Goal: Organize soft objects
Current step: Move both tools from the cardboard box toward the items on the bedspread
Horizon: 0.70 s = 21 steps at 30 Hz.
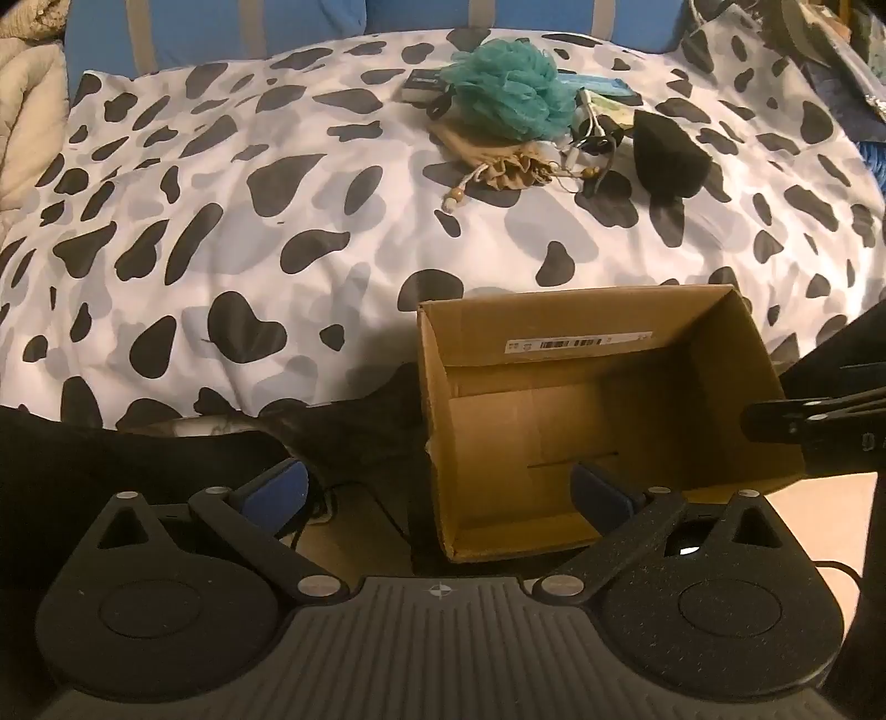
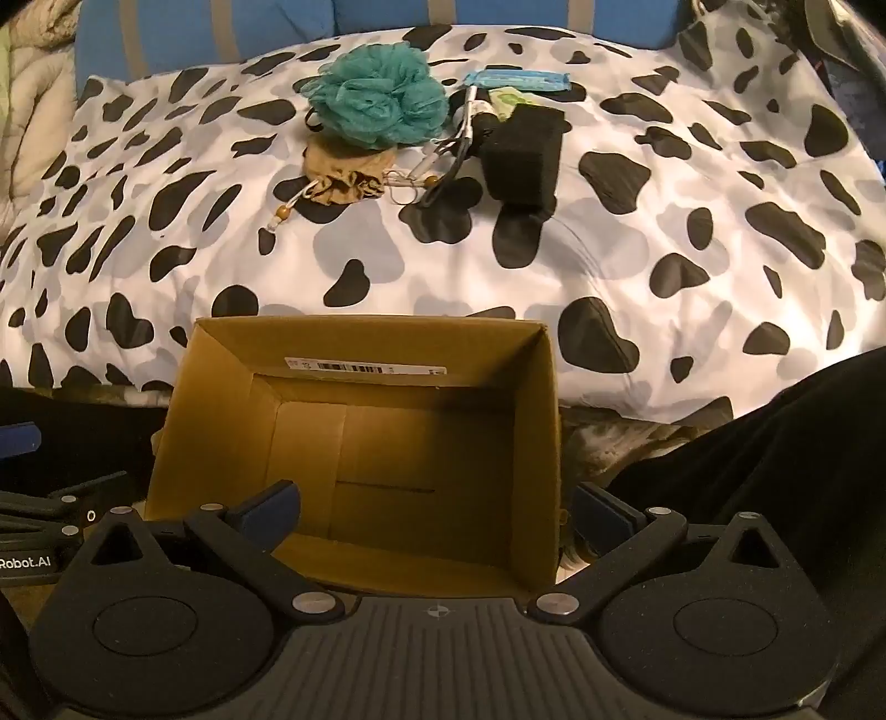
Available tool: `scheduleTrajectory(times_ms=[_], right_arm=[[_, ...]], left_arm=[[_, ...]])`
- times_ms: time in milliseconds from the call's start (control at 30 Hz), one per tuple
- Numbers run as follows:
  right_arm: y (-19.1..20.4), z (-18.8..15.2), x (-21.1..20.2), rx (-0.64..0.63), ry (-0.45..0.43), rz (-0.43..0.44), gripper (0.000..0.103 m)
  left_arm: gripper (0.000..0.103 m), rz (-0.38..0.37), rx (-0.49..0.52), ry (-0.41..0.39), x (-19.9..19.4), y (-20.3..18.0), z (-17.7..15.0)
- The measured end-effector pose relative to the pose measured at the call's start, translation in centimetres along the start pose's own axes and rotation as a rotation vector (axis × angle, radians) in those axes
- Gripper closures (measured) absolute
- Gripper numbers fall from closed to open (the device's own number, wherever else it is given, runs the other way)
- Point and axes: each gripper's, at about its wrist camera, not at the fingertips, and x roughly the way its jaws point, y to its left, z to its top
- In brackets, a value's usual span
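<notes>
Through your left wrist view, you are holding the left gripper [image 1: 437, 493] spread and empty beside the empty brown cardboard box [image 1: 587, 343]. Through your right, the right gripper [image 2: 437, 512] is hovering spread over that box; the teal mesh bath pouf [image 2: 382, 102] is lying well beyond, likely your next reach.

Home bedroom: bed [image 1: 221, 249] under a cow-print duvet [image 2: 664, 232], blue striped pillow [image 1: 249, 27] at its head, beige quilted blanket [image 1: 27, 122] beside that pillow, cardboard box [image 2: 531, 421] at the bed's near edge.
</notes>
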Motion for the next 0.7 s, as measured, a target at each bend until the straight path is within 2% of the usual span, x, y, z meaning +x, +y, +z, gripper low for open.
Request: scheduleTrajectory(times_ms=[133, 300, 500, 700], right_arm=[[0.4, -0.2, 0.4, -0.012, 0.02, -0.039, 0.0], [1.0, -0.4, 0.6, -0.043, 0.047, -0.072, 0.0], [1.4, -1.0, -0.6, -0.09, 0.011, -0.111, 0.0], [0.1, -1.2, -2.0, -0.042, -0.035, -0.143, 0.0]], left_arm=[[0.0, -0.014, -0.004, 0.025, 0.9, 0.3, -0.4], [0.0, -0.046, -0.008, 0.003, 0.9, 0.4, -0.2], [0.0, -0.089, -0.024, -0.003, 0.9, 0.5, 0.2], [0.0, -0.144, -0.062, -0.032, 0.2, 0.4, 1.0]])
